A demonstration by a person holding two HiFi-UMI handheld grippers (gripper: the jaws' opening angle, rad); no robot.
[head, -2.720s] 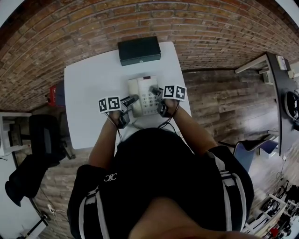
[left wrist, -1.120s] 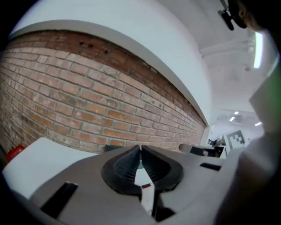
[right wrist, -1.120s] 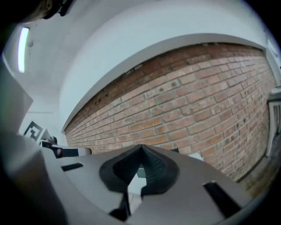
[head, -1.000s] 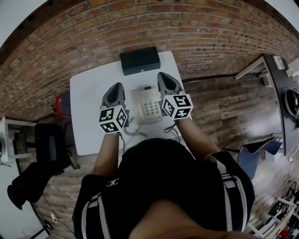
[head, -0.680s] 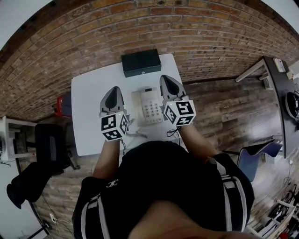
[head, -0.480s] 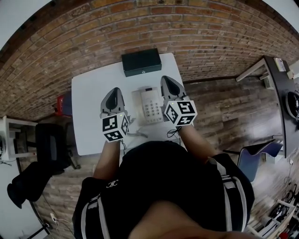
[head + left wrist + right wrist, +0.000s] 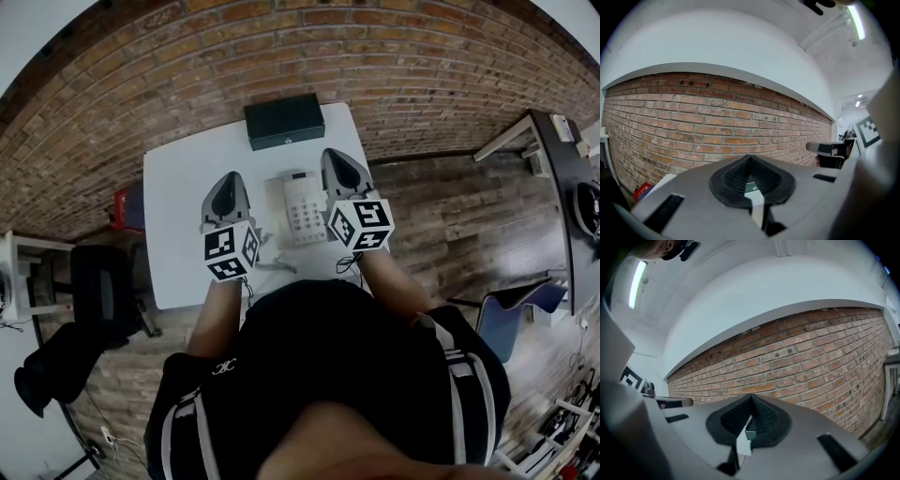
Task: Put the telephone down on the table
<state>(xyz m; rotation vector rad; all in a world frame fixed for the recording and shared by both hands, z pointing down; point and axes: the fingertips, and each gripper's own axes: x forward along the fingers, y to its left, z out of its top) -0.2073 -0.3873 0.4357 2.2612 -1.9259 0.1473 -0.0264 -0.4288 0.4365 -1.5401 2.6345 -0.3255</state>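
The white telephone [image 7: 302,208] lies flat on the white table [image 7: 183,187], its keypad facing up and its coiled cord [image 7: 273,266] trailing toward the near edge. My left gripper [image 7: 228,180] hovers left of it and my right gripper [image 7: 334,157] hovers right of it. Neither touches the telephone. Both point level toward the brick wall. In the left gripper view the left gripper [image 7: 750,157] has its jaws pressed together with nothing between them. The right gripper [image 7: 751,397] looks the same in the right gripper view.
A black box [image 7: 284,121] sits at the table's far edge against the brick wall [image 7: 281,47]. A red object [image 7: 124,208] and a black chair [image 7: 94,281] stand left of the table. Wooden floor [image 7: 441,197], a dark desk [image 7: 562,178] and a blue chair [image 7: 511,305] lie to the right.
Earlier both grippers were low at the telephone's two sides. They have since come away from it and risen above the table. In the last half second they have hardly moved.
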